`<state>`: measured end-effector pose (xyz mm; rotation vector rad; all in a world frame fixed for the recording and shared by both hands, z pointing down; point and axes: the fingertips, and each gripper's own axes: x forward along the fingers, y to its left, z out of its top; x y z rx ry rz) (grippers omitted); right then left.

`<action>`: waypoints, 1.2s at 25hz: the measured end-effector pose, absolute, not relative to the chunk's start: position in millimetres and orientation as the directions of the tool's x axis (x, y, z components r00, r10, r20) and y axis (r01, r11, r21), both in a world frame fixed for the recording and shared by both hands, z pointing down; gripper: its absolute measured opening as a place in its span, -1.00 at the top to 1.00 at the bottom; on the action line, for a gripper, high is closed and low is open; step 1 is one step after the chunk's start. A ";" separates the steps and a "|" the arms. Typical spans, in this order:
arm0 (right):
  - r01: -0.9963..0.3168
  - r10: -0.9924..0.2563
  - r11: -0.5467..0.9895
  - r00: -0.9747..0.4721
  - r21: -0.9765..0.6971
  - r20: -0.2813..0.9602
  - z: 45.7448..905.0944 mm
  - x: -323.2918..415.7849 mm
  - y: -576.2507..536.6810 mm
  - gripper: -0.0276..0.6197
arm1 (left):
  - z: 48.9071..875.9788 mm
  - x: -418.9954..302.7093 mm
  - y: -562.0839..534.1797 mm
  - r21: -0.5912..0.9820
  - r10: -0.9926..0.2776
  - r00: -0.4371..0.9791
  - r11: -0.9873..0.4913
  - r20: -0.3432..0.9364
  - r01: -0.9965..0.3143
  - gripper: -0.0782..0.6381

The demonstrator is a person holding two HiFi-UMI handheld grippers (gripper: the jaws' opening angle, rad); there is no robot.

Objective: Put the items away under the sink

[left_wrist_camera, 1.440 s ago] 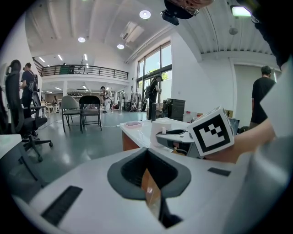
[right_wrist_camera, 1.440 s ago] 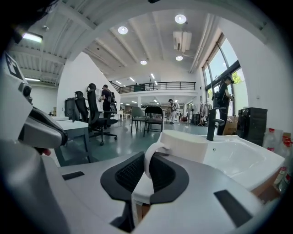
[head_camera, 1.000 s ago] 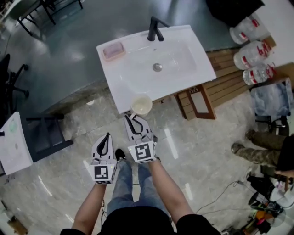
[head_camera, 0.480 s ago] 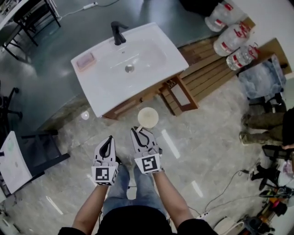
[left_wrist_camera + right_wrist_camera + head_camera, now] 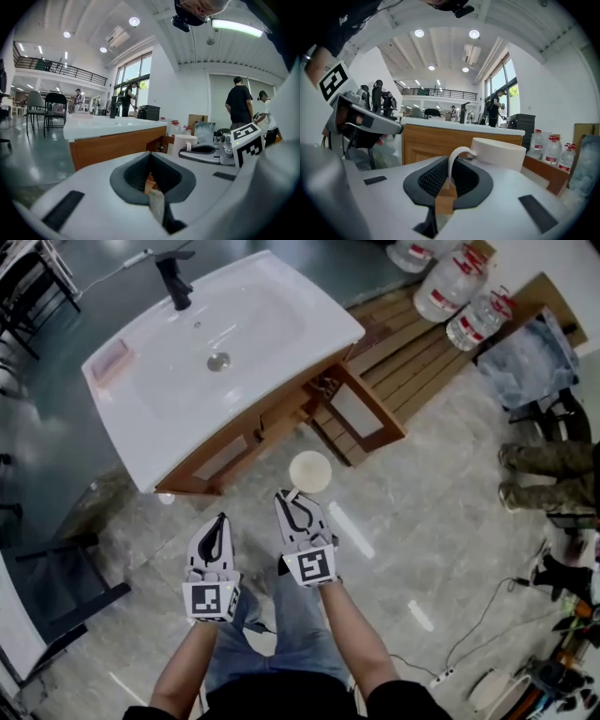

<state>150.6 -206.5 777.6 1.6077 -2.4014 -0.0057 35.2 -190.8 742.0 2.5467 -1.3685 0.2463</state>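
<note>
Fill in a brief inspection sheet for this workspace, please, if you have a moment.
Surface: white sink top on a wooden cabinet.
Job's things: white mug, held in front of the cabinet.
Clutter: pink soap dish on the sink top.
Grippers: right hand-held gripper shut on the mug's handle; left hand-held gripper shut, empty.
Cables: cable and power strip on the floor.
Surroundings: water jugs, wooden pallet, a person's legs.

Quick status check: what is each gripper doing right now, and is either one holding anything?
Left gripper: closed, nothing between the jaws.
Right gripper: closed on the handle of the white mug.
</note>
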 end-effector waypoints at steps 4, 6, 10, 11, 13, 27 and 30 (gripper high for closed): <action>-0.917 -0.921 0.372 -0.347 0.144 0.176 844.9 162.9 -230.3 0.79 | 809.3 38.8 -199.5 0.124 -0.791 0.564 -0.552 0.236 -0.825 0.76; -0.917 -0.924 0.368 -0.343 0.151 0.168 878.5 168.6 -246.9 0.79 | 838.3 39.6 -207.4 0.128 -0.792 0.573 -0.559 0.209 -0.819 0.76; -0.922 -0.930 0.359 -0.340 0.144 0.140 934.5 179.6 -295.0 0.79 | 896.8 37.5 -224.0 0.108 -0.786 0.590 -0.581 0.182 -0.807 0.76; -0.922 -0.931 0.358 -0.341 0.148 0.129 945.6 182.9 -309.6 0.79 | 911.2 36.8 -227.8 0.101 -0.785 0.592 -0.584 0.182 -0.805 0.76; -0.921 -0.932 0.359 -0.345 0.154 0.109 964.7 187.8 -337.2 0.79 | 935.2 33.5 -232.7 0.094 -0.789 0.588 -0.582 0.178 -0.808 0.76; -0.897 -0.916 0.400 -0.397 0.190 0.055 1016.0 182.4 -469.2 0.80 | 1002.7 5.9 -233.8 0.066 -0.806 0.555 -0.555 0.205 -0.830 0.76; -0.910 -0.922 0.386 -0.385 0.147 0.039 1014.5 185.2 -476.2 0.79 | 1002.1 5.6 -231.8 0.069 -0.801 0.560 -0.559 0.210 -0.826 0.76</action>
